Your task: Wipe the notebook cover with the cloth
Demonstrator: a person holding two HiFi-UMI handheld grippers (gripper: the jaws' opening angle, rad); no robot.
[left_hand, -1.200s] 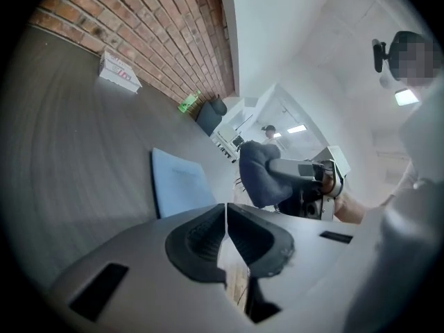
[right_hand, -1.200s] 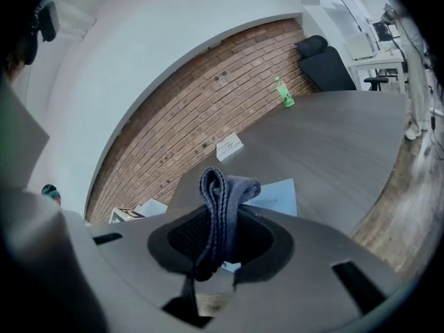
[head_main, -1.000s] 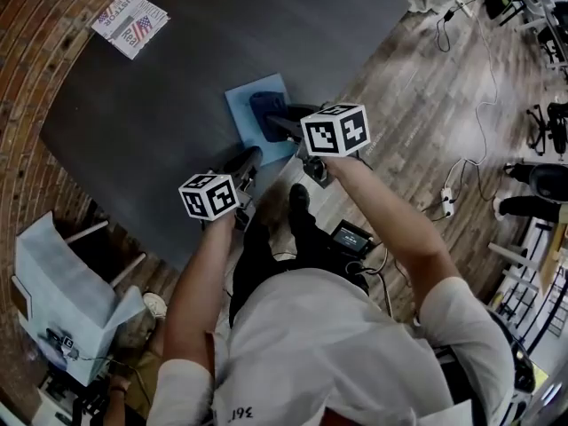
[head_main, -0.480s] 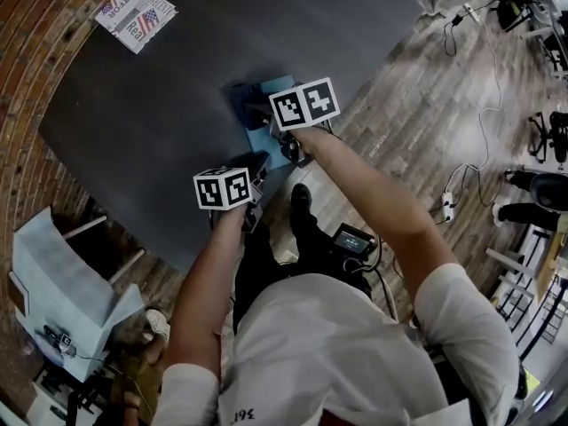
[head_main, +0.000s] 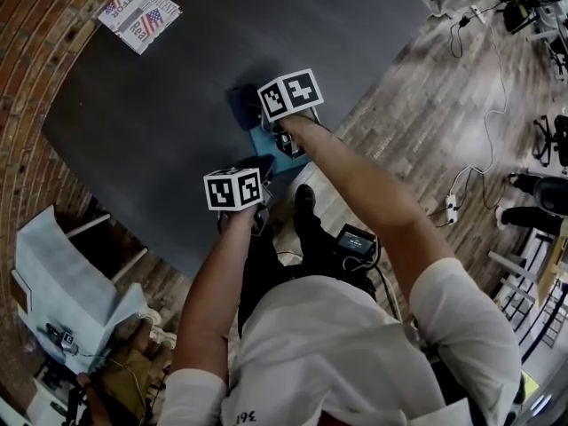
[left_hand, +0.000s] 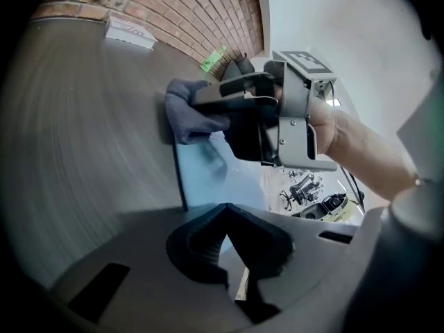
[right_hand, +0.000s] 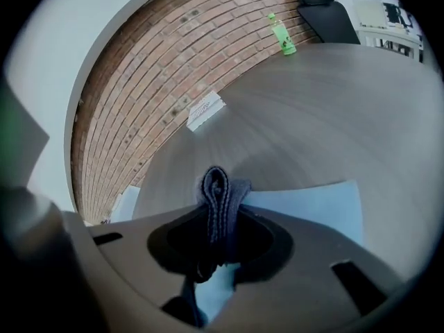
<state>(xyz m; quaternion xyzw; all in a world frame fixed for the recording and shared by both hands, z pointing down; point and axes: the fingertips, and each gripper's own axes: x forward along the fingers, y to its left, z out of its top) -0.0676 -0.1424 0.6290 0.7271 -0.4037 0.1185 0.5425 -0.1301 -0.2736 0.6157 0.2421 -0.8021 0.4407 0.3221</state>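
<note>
With the right gripper (right_hand: 216,217) clamping the cloth (left_hand: 187,113) at 11 o'clock on the notebook (right_hand: 305,207) and the left gripper (left_hand: 225,255) closed and empty, the seemingly unpinned notebook may slide across the counter (head_main: 177,96).

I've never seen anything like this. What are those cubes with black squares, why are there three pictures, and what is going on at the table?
There is no robot here. A person holds a two-jaw gripper in each hand, and the patterned cubes are parts of those grippers. One picture comes from a camera on the person's head, looking steeply down. The other two come from cameras riding on the grippers, each looking along its own jaws.

On the dark table lies a light blue notebook, with a printed leaflet at a far corner. A green bottle shows at the table's far edge by the brick wall.

The right gripper is shut on a dark cloth, which sits at the notebook's far corner. The left gripper is shut with nothing in it, close to the notebook's near end.
</note>
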